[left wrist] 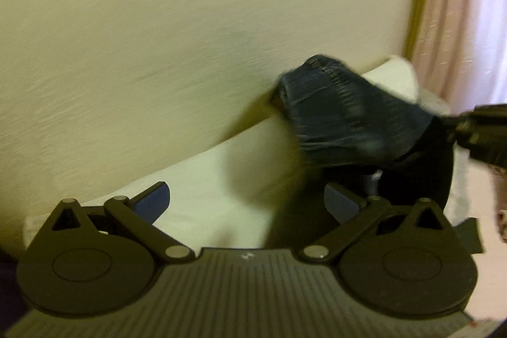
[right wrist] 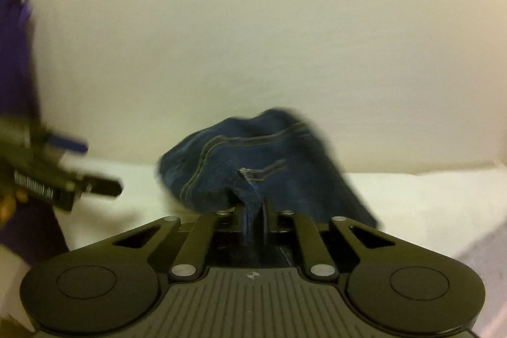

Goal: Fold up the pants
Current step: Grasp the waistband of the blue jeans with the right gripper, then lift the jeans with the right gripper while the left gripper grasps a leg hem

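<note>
Dark blue denim pants (right wrist: 253,163) with tan stitching hang bunched in front of my right gripper (right wrist: 252,208), whose jaws are shut on a fold of the cloth. In the left wrist view the same pants (left wrist: 342,116) are lifted above the white bed surface (left wrist: 202,179), held from the right by the other tool (left wrist: 475,132). My left gripper (left wrist: 247,198) stands open with nothing between its blue pads (left wrist: 152,201), below and left of the pants. The left tool (right wrist: 47,176) shows blurred at the left of the right wrist view.
A cream wall (left wrist: 158,21) rises directly behind the bed. A pinkish curtain (left wrist: 459,21) hangs at the far right past a tan frame edge. A person's purple sleeve (right wrist: 16,53) fills the left edge of the right wrist view.
</note>
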`<control>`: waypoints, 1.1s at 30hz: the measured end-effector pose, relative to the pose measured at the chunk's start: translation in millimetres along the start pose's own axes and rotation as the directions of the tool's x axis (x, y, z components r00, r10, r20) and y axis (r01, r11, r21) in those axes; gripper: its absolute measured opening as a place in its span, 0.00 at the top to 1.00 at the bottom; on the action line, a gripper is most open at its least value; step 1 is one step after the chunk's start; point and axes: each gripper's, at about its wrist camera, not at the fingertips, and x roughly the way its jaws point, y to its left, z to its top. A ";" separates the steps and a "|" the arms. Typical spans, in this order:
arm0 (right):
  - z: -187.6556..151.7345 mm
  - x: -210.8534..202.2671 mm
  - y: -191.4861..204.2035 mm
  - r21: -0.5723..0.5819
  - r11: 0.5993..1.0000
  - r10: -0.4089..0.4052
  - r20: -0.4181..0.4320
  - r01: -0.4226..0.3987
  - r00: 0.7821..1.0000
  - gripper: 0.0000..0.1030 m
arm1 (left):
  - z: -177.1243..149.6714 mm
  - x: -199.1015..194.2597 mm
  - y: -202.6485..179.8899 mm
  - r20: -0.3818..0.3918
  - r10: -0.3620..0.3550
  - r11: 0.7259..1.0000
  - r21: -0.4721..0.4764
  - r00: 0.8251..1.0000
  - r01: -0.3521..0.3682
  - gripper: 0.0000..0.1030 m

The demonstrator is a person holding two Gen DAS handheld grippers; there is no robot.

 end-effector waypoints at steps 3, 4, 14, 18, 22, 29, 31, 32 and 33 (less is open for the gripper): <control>3.4 -55.0 -36.8 0.115 0.991 -0.080 0.040 0.075 0.996 0.95 | -2.2 -8.0 -28.1 0.001 -0.073 0.996 0.058 0.997 0.073 0.01; 2.4 -74.1 -49.0 0.154 0.983 -0.108 0.050 0.099 0.993 0.95 | -3.5 -10.0 -38.1 0.001 -0.104 0.991 0.079 0.995 0.104 0.01; -53.1 -268.5 -120.6 0.445 0.837 -0.372 0.039 0.318 0.927 0.96 | -36.0 -21.2 -129.7 -0.059 -0.322 0.908 0.264 0.945 0.326 0.01; -97.3 -375.5 -141.2 0.556 0.713 -0.493 -0.036 0.428 0.869 0.96 | -52.8 -24.8 -174.0 -0.115 -0.422 0.829 0.352 0.899 0.434 0.01; -163.7 -466.4 -143.4 0.668 0.523 -0.593 -0.161 0.529 0.789 0.96 | -72.5 -33.3 -238.3 -0.195 -0.540 0.711 0.416 0.819 0.568 0.01; -286.2 -586.1 -109.8 0.765 0.159 -0.663 -0.386 0.624 0.642 0.96 | -142.1 -66.5 -362.4 -0.364 -0.708 0.379 0.528 0.605 0.760 0.01; -321.4 -619.8 -97.1 0.780 0.080 -0.658 -0.427 0.621 0.620 0.96 | -171.8 -75.9 -394.8 -0.430 -0.726 0.266 0.545 0.537 0.795 0.01; -335.5 -630.8 -92.0 0.787 0.049 -0.652 -0.441 0.615 0.617 0.96 | -189.8 -78.4 -409.4 -0.464 -0.727 0.203 0.559 0.506 0.804 0.01; -348.3 -637.5 -89.5 0.789 0.023 -0.644 -0.458 0.614 0.613 0.96 | -205.8 -70.5 -419.8 -0.490 -0.722 0.156 0.573 0.489 0.805 0.01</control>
